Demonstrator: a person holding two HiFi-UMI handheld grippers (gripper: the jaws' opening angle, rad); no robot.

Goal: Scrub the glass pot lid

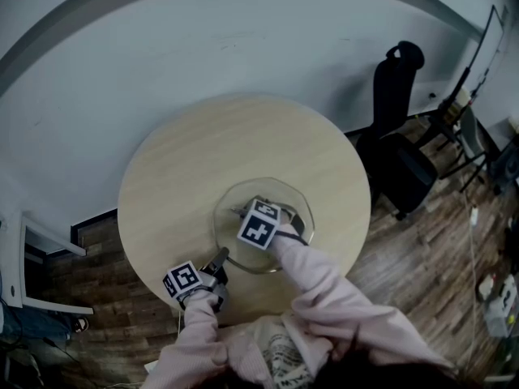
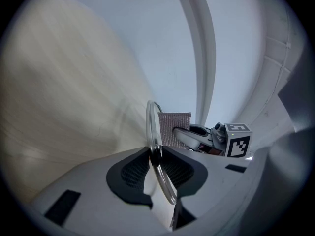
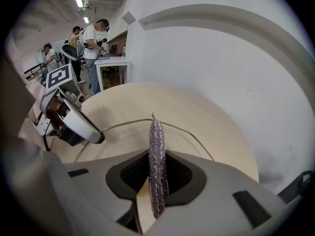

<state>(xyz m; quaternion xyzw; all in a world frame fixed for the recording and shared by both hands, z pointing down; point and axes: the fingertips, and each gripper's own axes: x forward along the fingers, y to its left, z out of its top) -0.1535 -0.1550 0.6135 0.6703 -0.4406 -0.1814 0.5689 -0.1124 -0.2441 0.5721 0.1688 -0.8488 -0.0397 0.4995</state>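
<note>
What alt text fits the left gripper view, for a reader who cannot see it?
The left gripper clamps the metal-rimmed edge of a round clear glass pot lid, seen edge-on. Just beyond it, the right gripper holds a silvery mesh scrubbing cloth close to the lid, over a round pale wooden table.
</note>
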